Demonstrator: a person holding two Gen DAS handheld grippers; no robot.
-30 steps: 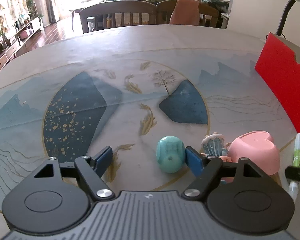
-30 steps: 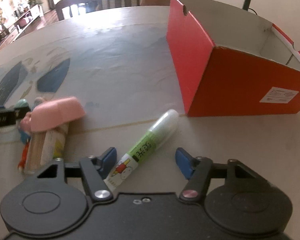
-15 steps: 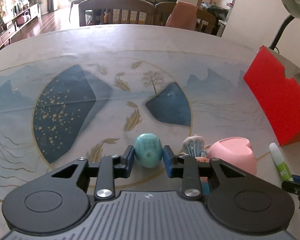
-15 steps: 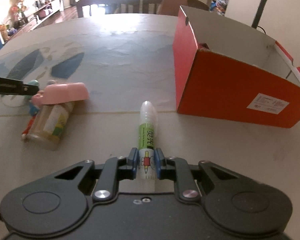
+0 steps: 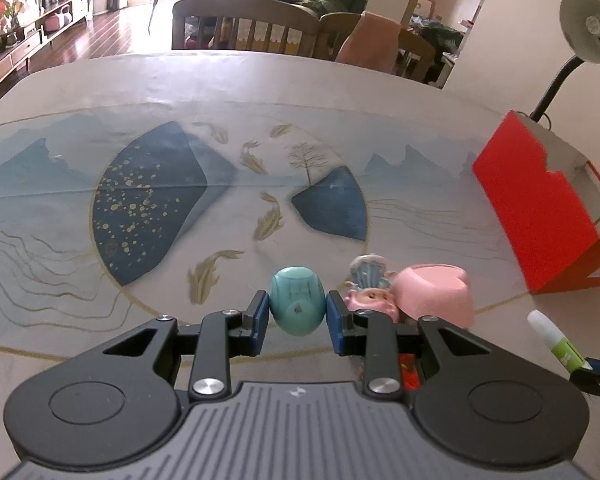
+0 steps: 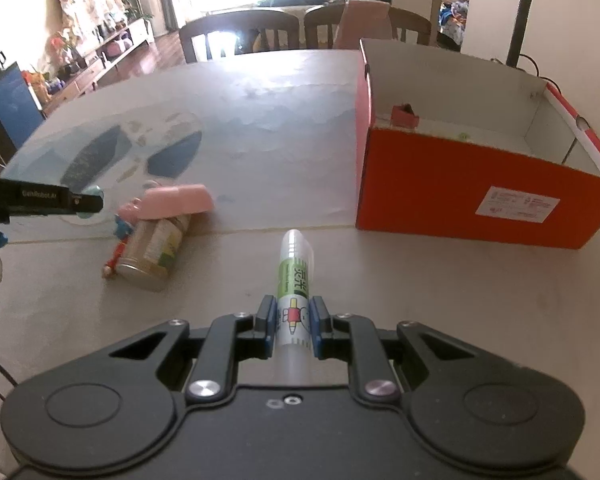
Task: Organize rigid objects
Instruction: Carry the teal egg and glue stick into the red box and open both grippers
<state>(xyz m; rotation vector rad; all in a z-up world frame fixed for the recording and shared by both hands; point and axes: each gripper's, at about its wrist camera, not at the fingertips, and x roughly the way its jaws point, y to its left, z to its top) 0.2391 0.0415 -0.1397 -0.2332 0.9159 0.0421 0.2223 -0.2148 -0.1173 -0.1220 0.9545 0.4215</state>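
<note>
Grip, left: left hand-held gripper point(image 5: 298, 314) has its blue pads pressed on both sides of a teal egg point(image 5: 297, 305), at 6 o'clock in the left wrist view; jaws stand narrow, filled by the egg.
Grip, right: right hand-held gripper point(image 6: 293, 326) is clamped tight round a glue stick point(image 6: 294, 292), cap pointing to 12 o'clock; the stick also shows at 4 o'clock in the left view.
Pile on bench: at 9 o'clock of the glue stick lie a jar point(image 6: 156, 246) on its side, a pink heart lid point(image 6: 178, 200) leaning on it, and a small figurine point(image 6: 126, 220) touching the jar; none is gripped.
Bench: bench point(image 5: 180, 92) with a painted cloth, bare at its far side.
Box: red box point(image 6: 472, 184) at 1 o'clock of the right gripper, open on top; inside, one small red item point(image 6: 406, 116) by the near wall, the rest of the floor looks bare as far as can be seen.
Done: probably one item boxed; two more picked up.
Left: carry egg and glue stick to the box and let go; then the jar, lid and figurine, judging the box to be the goal.
Progress: early, well under half.
</note>
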